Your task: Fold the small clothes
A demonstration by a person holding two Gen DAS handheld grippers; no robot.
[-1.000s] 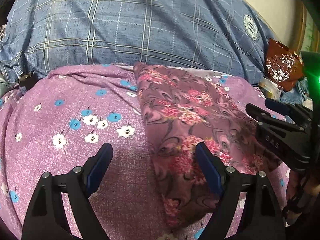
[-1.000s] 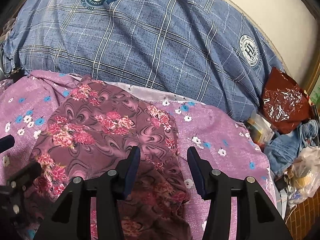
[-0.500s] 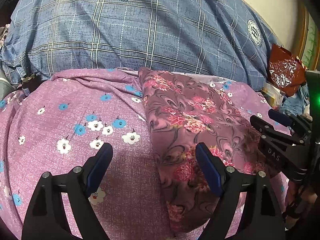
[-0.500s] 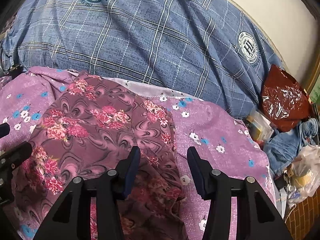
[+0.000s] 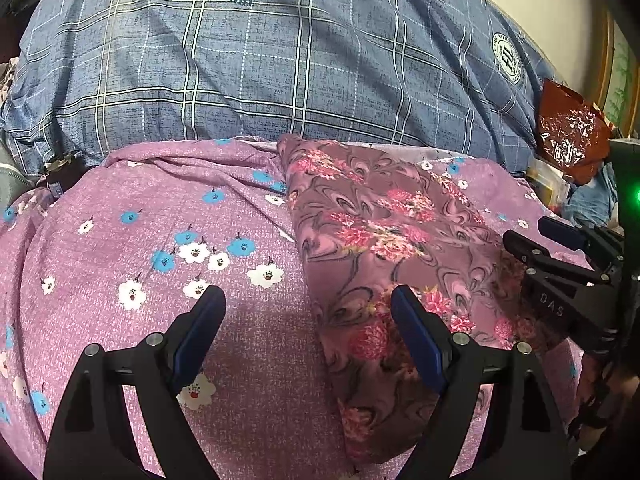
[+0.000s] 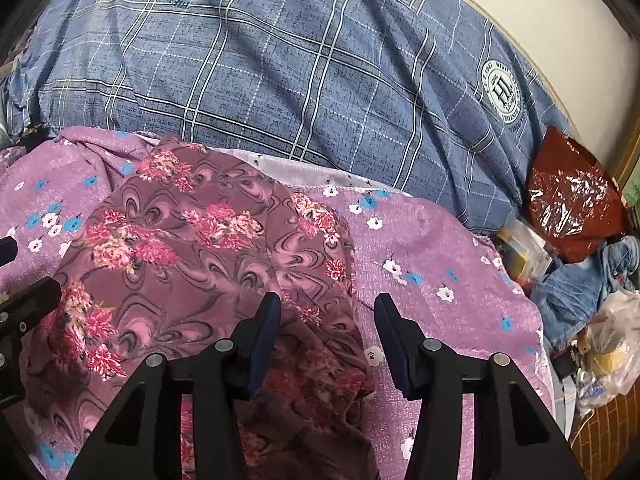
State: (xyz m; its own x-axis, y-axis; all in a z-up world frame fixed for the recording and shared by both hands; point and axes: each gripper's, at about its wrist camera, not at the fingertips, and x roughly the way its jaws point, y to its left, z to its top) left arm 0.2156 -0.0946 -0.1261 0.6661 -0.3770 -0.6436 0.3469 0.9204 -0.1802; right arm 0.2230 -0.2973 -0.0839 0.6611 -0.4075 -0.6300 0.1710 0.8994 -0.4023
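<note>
A dark mauve garment with pink flowers point(image 5: 384, 248) lies folded on a purple floral cloth point(image 5: 160, 240). It also shows in the right wrist view point(image 6: 208, 248). My left gripper point(image 5: 308, 312) is open and empty, above the garment's left edge. My right gripper point(image 6: 326, 312) is open and empty, above the garment's right edge, and shows from the side in the left wrist view point(image 5: 560, 256). Neither gripper holds cloth.
A blue plaid blanket point(image 6: 320, 60) lies bunched behind the purple cloth. A red-brown foil bag point(image 6: 572, 196), blue denim cloth point(image 6: 580, 288) and a clear plastic bag point(image 6: 612, 344) crowd the right side.
Both grippers have drawn back a little from the garment, so more of the blue blanket shows. The garment lies as before and both jaws stay open.
</note>
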